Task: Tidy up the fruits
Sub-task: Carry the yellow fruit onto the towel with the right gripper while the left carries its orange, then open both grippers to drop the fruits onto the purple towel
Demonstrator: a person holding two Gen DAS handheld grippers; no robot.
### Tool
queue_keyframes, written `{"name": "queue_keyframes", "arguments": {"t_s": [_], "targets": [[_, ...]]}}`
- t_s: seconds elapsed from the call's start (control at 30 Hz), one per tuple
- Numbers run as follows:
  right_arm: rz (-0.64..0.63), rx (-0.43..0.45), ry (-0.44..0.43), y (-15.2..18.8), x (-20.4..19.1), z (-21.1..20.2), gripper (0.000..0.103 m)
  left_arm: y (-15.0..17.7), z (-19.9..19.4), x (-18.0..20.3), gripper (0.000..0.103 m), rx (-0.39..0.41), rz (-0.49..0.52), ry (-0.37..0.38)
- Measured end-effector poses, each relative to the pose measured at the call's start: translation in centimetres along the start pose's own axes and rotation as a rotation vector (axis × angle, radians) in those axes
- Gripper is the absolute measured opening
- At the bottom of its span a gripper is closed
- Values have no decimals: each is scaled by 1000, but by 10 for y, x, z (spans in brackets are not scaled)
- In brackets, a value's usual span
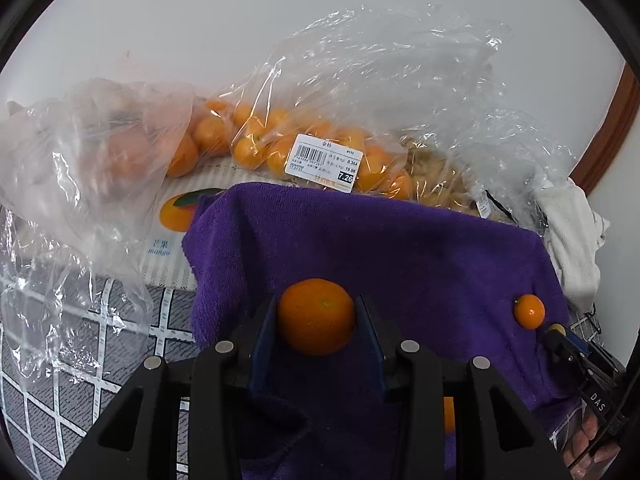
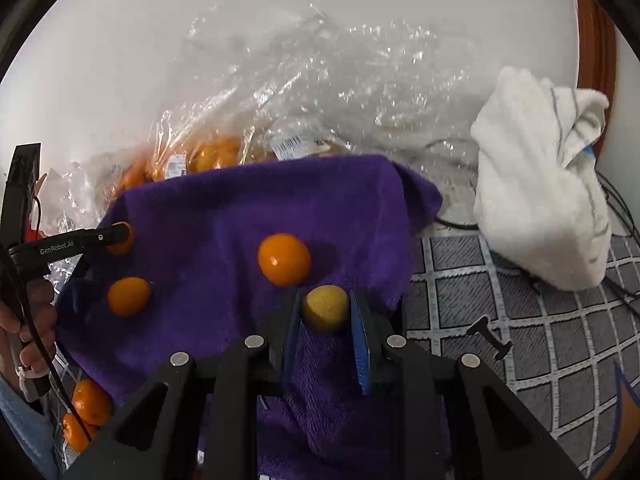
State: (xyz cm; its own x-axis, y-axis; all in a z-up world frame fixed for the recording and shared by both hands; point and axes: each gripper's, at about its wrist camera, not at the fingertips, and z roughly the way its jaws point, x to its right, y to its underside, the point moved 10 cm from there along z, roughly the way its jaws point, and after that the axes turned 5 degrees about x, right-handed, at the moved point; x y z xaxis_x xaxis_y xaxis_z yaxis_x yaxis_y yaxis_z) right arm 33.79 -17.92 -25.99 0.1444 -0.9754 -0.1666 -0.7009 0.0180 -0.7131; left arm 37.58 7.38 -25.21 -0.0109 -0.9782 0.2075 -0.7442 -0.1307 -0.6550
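Fruits are what both my claws carry over the purple towel (image 1: 400, 248). My left gripper (image 1: 316, 318) pinches an orange mandarin (image 1: 316, 316) between its blue pads, dead centre ahead of the wrist. My right gripper (image 2: 325, 312) is pressed onto a small yellowish fruit (image 2: 325, 308), round and dull, with a faintly speckled skin.

From my right claw, a loose kumquat (image 2: 284, 259) lies on the towel at about eleven o'clock, just beside the held fruit. Another kumquat (image 2: 129, 296) sits out at nine o'clock, nearer my left hand. I judge bare towel at twelve o'clock of each claw is where to set down.

The mandarin is glossy, slightly flattened, its long axis running across the jaws. The bagged kumquats (image 1: 256, 148) lie at twelve o'clock beyond the towel's far edge.
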Motion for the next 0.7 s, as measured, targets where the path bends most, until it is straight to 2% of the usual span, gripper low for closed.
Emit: {"name": "queue_keyframes", "arguments": {"t_s": [0.13,0.37,0.47,0.53,0.6,0.63,0.7], "targets": [[-1,7,-8,1,-2,-1,25,1,1,0,38,-6,-5,3],[-44,9,28,3,-6,2,26,0,4,2,39,6,5,-15],[-56,6,19,3,-10,-1,34,-1,2,5,44,4,-4,-4],[-67,11,20,3,-13,-3,51,-5,-2,6,54,24,-13,11],[-83,39,42,0,-15,-9,64,-10,-9,6,55,58,-19,11],[-94,61,60,-2,-16,-13,68,-12,-13,6,55,70,-18,6],[-113,89,89,-6,-16,-18,68,-16,-18,6,55,89,-14,-2]]}}
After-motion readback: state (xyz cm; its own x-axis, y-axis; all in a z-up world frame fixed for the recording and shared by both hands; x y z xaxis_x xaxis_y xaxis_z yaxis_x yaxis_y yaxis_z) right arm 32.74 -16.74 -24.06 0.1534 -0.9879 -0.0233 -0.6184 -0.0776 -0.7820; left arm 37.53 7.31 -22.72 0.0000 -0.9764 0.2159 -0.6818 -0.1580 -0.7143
